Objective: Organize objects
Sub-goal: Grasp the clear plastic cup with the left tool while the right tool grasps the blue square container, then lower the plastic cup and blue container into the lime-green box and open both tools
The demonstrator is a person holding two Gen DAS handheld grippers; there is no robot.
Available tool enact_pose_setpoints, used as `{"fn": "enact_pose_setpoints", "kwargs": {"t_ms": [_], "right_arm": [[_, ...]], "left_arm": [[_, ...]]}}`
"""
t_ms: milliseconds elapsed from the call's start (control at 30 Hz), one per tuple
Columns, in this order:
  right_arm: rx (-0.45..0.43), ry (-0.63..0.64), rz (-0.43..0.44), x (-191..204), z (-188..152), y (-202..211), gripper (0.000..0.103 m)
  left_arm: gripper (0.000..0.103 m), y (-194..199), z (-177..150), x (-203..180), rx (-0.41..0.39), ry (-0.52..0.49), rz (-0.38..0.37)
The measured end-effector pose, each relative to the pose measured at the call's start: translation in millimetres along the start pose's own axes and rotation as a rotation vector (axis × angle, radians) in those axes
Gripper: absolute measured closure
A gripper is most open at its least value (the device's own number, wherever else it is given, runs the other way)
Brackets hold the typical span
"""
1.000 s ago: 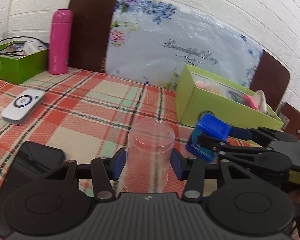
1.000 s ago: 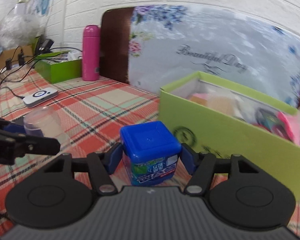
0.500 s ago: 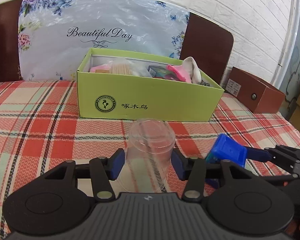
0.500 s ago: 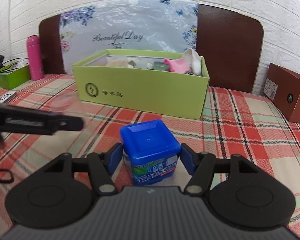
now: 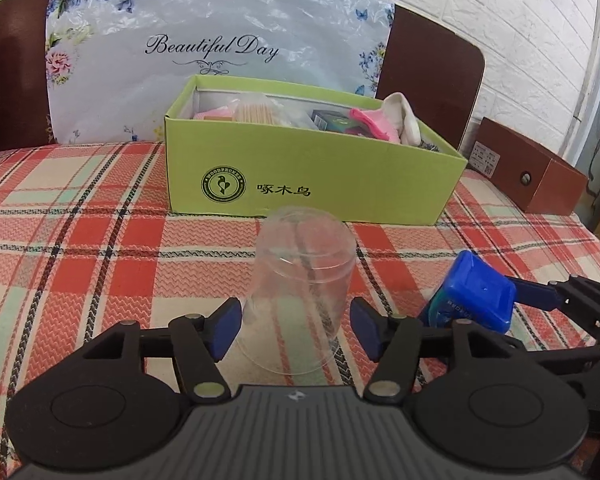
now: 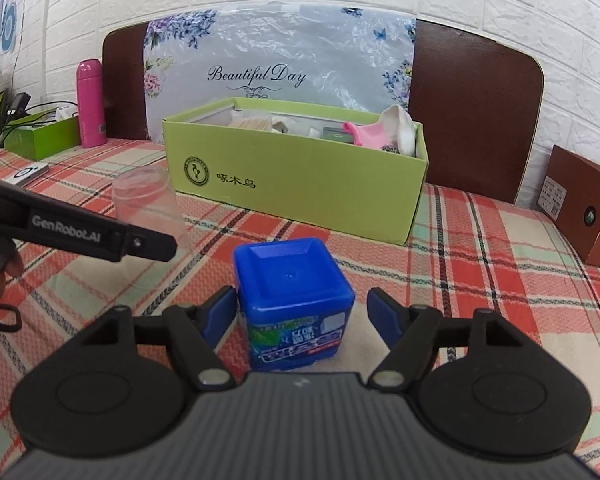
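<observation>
A clear plastic cup (image 5: 300, 288), upside down, sits between the fingers of my left gripper (image 5: 296, 326), which is shut on it; it also shows in the right wrist view (image 6: 148, 204). My right gripper (image 6: 302, 314) is shut on a blue square-lidded container (image 6: 294, 300), also visible in the left wrist view (image 5: 474, 298). An open green cardboard box (image 5: 312, 176) with several items inside stands ahead on the plaid tablecloth, and shows in the right wrist view (image 6: 296, 184).
A brown box (image 6: 584, 204) stands at the right. A pink bottle (image 6: 90, 104), a small green box (image 6: 40, 136) with cables and a white device (image 6: 26, 172) are at the left. A floral-covered headboard (image 5: 220, 52) backs the surface.
Both grippers have swung right, away from the pink bottle and white device, and now face the green box head on, still carrying the cup and the blue container.
</observation>
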State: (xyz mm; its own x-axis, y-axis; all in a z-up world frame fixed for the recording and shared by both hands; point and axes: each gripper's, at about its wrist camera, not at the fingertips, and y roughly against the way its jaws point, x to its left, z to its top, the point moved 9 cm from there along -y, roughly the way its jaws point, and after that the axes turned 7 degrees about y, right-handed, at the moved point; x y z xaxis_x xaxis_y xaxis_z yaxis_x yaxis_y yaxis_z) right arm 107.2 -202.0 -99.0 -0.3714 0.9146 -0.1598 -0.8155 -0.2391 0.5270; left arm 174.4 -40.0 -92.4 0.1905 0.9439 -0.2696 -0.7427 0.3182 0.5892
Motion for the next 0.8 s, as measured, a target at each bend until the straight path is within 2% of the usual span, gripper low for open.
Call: {"fn": "enact_pose_setpoints", "kwargs": {"t_ms": [200, 300, 500, 700, 800], "right_arm": [[0.010, -0.001, 0.024, 3, -1, -8, 0.031], [0.027, 0.013, 0.041, 8, -3, -14, 0.041], [0.032, -0.017, 0.052, 6, 0, -14, 0.043], [0.004, -0.074, 0.088, -2, 17, -9, 0.044], [-0.042, -0.087, 0.103, -7, 36, -2, 0.044]], "left_arm": [[0.040, -7, -4, 6, 0.021, 0.021, 0.008], [0.043, -11, -4, 6, 0.027, 0.017, 0.001], [0.046, -7, 4, 5, 0.023, 0.022, -0.022], [0.046, 16, 35, 1, -0.039, 0.012, -0.056], [0.046, 26, 59, -4, -0.088, -0.022, -0.060]]}}
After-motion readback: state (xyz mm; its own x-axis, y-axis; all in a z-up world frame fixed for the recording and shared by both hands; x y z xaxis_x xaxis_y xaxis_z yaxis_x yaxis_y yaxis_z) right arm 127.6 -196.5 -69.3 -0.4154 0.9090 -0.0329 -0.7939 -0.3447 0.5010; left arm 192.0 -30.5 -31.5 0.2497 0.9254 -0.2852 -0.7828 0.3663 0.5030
